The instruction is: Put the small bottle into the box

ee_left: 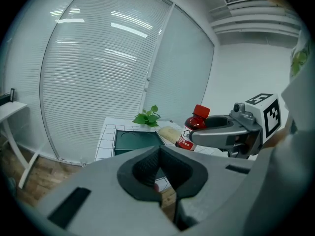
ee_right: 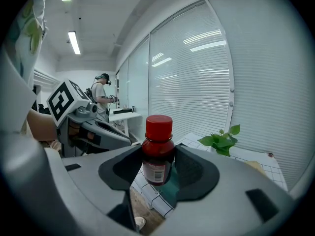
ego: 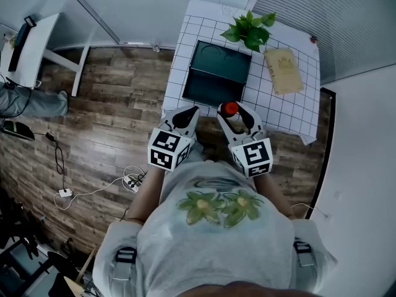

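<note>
While clamped upright between the jaws of the right gripper (ego: 232, 111), small bottle (ee_right: 157, 154), red cap, dark contents: over near edge of white-gridded counter (ego: 284, 113), just short of open dark green box (ego: 216, 73). Left gripper (ego: 183, 112): jaws together, nothing between, beside the right. Leafy plant (ego: 249, 30) behind box.

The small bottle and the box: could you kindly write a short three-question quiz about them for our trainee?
1. True or false: the small bottle lies inside the box.
2. Which claw is shut on the bottle? A) left claw B) right claw
3. Fill in: the bottle's cap is ___.
Key: 1 false; 2 B; 3 red.
</note>
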{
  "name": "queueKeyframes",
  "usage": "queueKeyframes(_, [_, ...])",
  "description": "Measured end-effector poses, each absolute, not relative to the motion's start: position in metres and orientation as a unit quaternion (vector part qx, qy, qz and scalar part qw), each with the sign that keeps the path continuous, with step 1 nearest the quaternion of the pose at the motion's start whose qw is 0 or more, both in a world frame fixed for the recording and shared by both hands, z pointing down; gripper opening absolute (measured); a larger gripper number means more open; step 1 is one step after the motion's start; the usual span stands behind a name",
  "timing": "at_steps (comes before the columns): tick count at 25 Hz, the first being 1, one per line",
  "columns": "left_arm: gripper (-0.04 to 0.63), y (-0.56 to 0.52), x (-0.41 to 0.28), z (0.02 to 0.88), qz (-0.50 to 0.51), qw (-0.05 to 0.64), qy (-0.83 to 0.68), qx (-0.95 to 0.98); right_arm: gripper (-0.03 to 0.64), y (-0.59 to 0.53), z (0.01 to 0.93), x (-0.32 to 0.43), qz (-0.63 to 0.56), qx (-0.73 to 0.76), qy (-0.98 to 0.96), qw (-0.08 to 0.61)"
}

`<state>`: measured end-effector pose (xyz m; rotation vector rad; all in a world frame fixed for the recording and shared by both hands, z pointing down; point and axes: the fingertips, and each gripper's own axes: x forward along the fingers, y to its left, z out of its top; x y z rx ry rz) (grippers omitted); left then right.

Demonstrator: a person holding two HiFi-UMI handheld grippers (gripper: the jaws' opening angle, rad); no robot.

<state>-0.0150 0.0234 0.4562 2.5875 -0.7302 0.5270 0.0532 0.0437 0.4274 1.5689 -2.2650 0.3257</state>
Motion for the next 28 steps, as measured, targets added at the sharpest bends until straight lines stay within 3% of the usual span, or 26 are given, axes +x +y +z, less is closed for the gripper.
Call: queueKeyframes(28, [0.006, -0.06, -0.009, 0.479, 0.209, 0.237, -0.264, 0.911, 0.209, -0.033, 0.462, 0.052, 0.158, 0.526, -0.809, 0.211])
